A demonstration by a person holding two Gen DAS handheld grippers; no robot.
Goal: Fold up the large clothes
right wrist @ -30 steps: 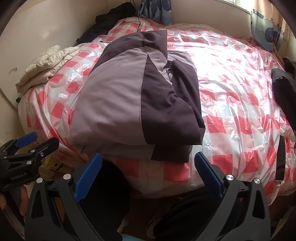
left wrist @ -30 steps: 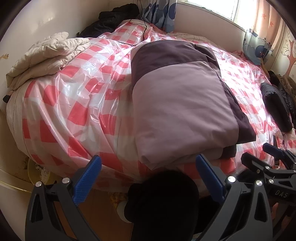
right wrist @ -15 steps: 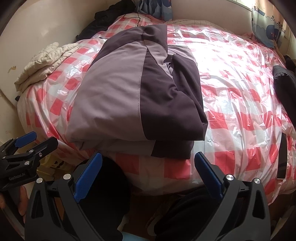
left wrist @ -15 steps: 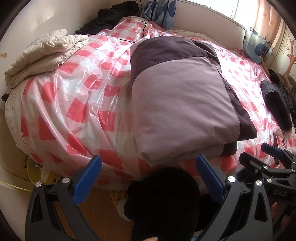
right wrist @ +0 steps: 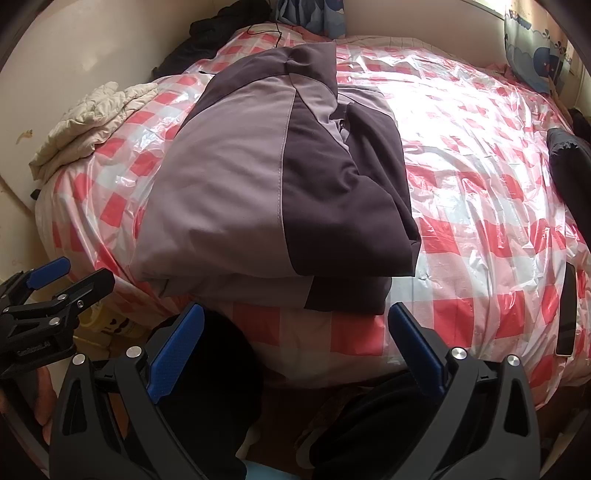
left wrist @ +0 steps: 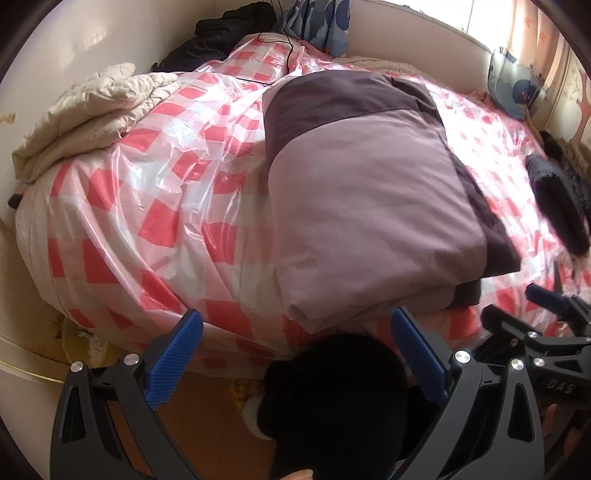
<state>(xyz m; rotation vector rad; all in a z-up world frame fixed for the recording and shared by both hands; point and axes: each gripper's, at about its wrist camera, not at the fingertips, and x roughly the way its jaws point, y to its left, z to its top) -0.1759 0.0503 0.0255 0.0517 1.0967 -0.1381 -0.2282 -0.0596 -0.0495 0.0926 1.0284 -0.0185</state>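
Note:
A large jacket in light mauve and dark purple (left wrist: 369,199) lies folded into a thick rectangle on the bed, near its front edge; it also shows in the right wrist view (right wrist: 273,184). My left gripper (left wrist: 295,332) is open and empty, just short of the jacket's near left corner. My right gripper (right wrist: 295,328) is open and empty, just short of the jacket's near right edge. Each gripper shows at the side of the other's view.
The bed carries a red-and-white checked plastic sheet (right wrist: 480,192). A cream quilt (left wrist: 92,114) lies folded at the far left. Dark clothes lie at the headboard (left wrist: 221,33) and right edge (left wrist: 557,199). A phone (right wrist: 567,310) lies at the right. My dark trouser legs (left wrist: 332,406) stand below.
Both grippers have moved slightly closer to the bed, so the jacket looks a bit larger. The jaws have stayed open and the jacket has not moved.

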